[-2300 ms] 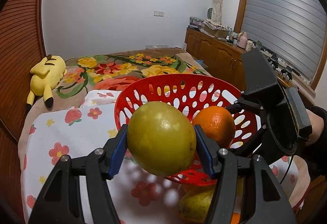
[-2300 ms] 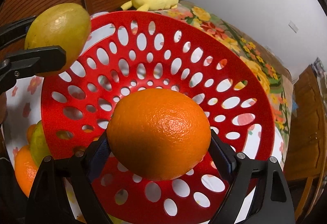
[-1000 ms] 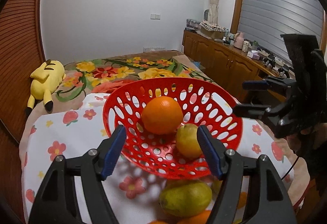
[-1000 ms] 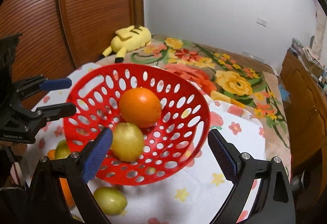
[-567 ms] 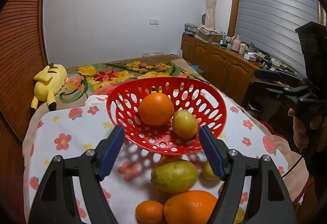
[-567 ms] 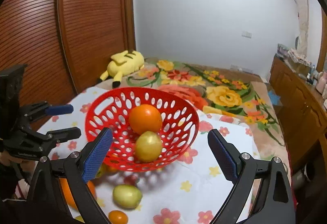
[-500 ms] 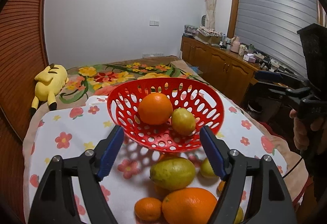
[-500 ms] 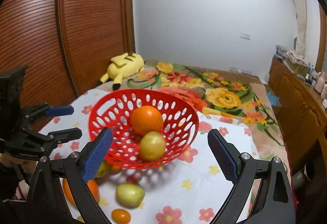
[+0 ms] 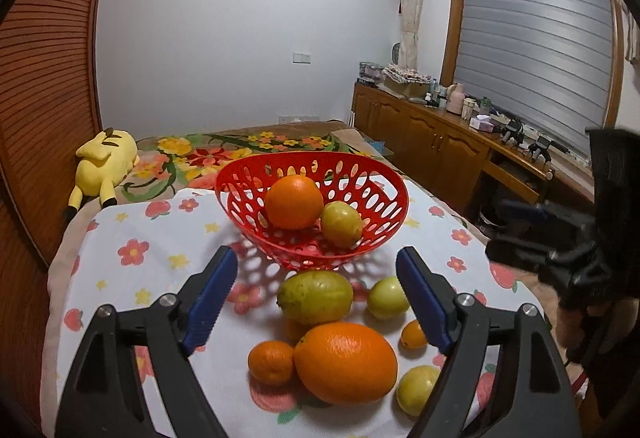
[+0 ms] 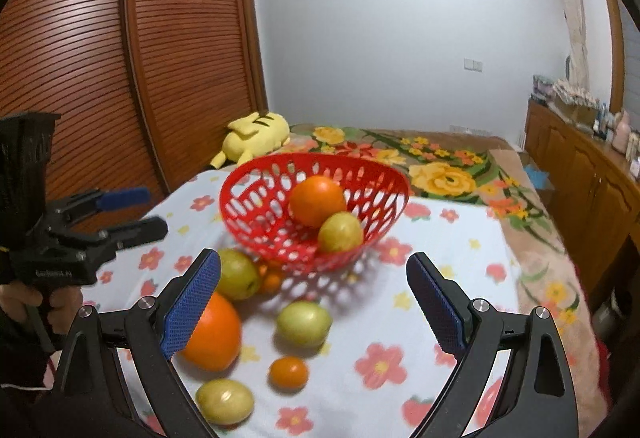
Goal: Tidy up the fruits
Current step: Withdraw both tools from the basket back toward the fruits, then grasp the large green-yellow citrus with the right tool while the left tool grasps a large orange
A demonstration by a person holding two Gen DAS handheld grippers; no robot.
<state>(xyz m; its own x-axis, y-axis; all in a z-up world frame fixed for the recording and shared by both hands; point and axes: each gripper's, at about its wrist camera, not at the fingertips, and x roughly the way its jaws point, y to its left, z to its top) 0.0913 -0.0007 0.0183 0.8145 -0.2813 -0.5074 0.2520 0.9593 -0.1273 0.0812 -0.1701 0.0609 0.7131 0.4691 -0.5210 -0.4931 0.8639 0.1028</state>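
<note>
While both tongs hang empty, two fruits sit in the red perforated plastic basket (image 9: 370, 174); the rest lie loose on the floral tablecloth (image 9: 132, 238).
Left gripper (image 9: 316, 298) jaws opening, nothing between; right gripper (image 10: 314, 302) spread wide, nothing held. Basket holds a round orange (image 9: 294, 202) and a yellow-green fruit (image 9: 341, 224). Loose pile just below: big orange (image 9: 346, 362), green pear-like fruit (image 9: 315, 297), small mandarin (image 9: 271, 363). Risk, as I judge it: the fruits crowd together, so a jaw may nudge a neighbour and roll it off.

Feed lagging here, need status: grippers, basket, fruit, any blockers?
Left gripper empty, jaws opening; right gripper open, empty. Red basket holds an orange and a yellow-green fruit. Seven fruits loose on the tablecloth. Nothing blocking.
</note>
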